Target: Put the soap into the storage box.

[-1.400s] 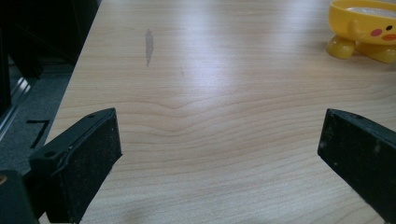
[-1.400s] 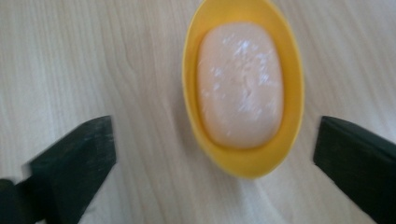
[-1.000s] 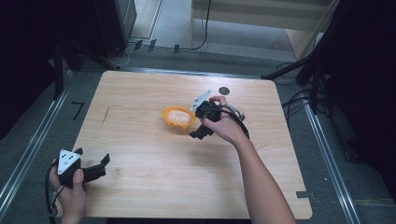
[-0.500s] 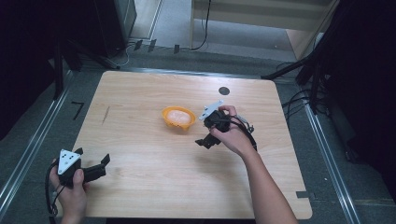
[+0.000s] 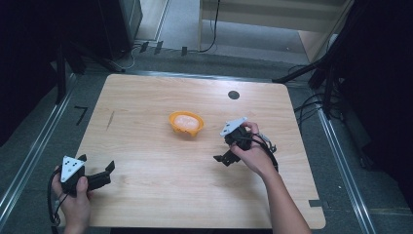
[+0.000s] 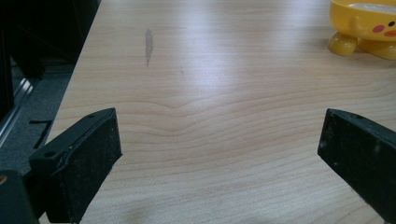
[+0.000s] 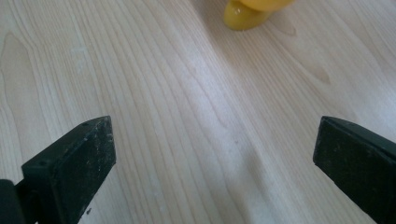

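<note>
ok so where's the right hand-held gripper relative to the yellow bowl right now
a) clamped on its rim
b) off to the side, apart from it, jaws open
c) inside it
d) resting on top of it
b: in the high view the right hand-held gripper sits on the table apart from the yellow bowl, and its own view shows the jaws spread wide with nothing between them.

Overhead light leaves soft glare on the table (image 6: 205, 79) (surroundings dark), with close jaws slightly blurred.

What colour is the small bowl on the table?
The bowl is yellow, with a pink spot on its side; the left gripper view shows it best.
</note>
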Tool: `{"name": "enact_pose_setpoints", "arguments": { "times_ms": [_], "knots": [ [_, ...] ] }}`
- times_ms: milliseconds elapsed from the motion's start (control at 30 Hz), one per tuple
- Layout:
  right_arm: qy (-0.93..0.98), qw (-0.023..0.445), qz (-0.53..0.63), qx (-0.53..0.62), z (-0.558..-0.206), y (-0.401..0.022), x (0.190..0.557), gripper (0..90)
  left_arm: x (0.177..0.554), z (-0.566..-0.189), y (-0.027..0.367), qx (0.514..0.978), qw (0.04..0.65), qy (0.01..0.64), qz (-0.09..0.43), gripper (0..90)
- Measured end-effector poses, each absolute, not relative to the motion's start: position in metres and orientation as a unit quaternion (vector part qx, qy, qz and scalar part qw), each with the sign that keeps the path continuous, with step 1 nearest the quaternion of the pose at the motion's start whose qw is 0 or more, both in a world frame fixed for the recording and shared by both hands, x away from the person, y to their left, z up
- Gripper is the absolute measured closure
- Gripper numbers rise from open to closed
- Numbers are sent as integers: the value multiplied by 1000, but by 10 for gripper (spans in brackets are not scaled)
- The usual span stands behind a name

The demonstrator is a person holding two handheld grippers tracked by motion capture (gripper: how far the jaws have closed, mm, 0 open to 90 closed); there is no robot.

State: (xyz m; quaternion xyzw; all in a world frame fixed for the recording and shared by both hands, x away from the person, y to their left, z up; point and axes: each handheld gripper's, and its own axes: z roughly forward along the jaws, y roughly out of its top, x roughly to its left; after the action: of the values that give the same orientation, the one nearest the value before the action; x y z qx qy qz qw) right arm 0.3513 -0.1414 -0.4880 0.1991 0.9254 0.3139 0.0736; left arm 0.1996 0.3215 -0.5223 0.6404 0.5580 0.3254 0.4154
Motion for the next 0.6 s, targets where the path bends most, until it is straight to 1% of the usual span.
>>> {"name": "enact_pose_setpoints", "arguments": {
  "times_ms": [600],
  "knots": [
    [904, 75, 344, 241, -507, -179, 320, 0, 200, -522, 321, 642, 412, 558, 327, 0]
  ]
}}
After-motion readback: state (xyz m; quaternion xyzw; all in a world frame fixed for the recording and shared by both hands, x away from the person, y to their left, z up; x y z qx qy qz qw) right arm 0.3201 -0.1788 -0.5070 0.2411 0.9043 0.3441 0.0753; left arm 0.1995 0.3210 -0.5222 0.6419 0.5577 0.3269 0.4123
